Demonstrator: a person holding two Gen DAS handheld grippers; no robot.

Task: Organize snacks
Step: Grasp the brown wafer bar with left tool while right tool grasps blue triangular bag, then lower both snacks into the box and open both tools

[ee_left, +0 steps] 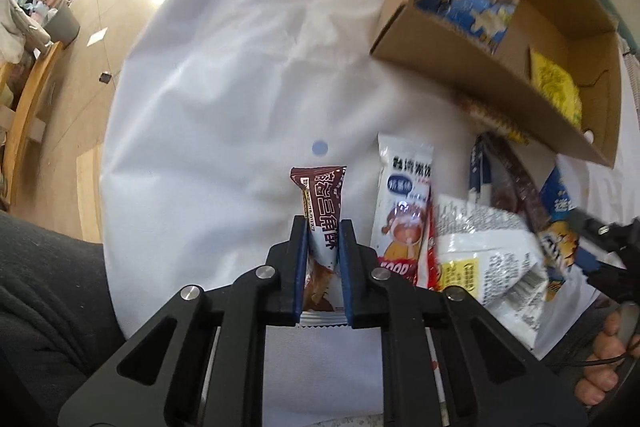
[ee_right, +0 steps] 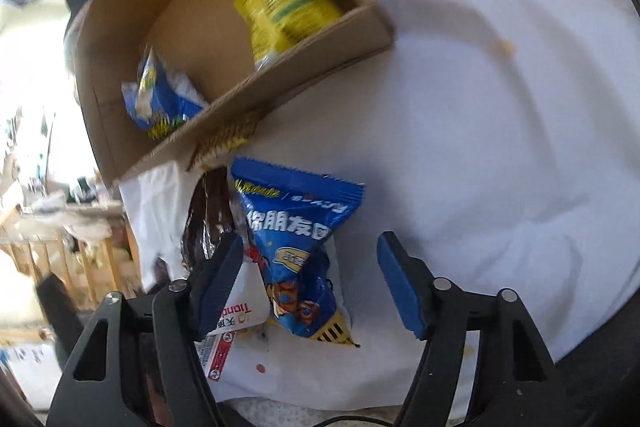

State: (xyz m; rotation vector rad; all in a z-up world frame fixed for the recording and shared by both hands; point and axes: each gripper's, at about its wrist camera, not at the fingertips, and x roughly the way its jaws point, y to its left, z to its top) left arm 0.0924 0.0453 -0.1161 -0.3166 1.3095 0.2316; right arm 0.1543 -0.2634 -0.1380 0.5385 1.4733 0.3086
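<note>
Left wrist view: the left claw (ee_left: 323, 247) is clamped on a brown bar (ee_left: 322, 211), its blue pads pressing both sides of the wrapper, which points away from the camera over the white cloth (ee_left: 224, 87). Landmark: the box (ee_left: 472, 67), beyond and to the right of the claw, holds a blue packet (ee_left: 468, 7) and a yellow packet (ee_left: 554, 87). Between box and claw lie a white sachet (ee_left: 404, 203) and further loose packets.

Right wrist view: the right claw (ee_right: 310, 267) stands wide apart, gripping nothing, poised over a blue bag (ee_right: 296, 239) lying just before the box (ee_right: 240, 99). Its left finger (ee_right: 216, 279) overlaps a white pack (ee_right: 236, 311).
</note>
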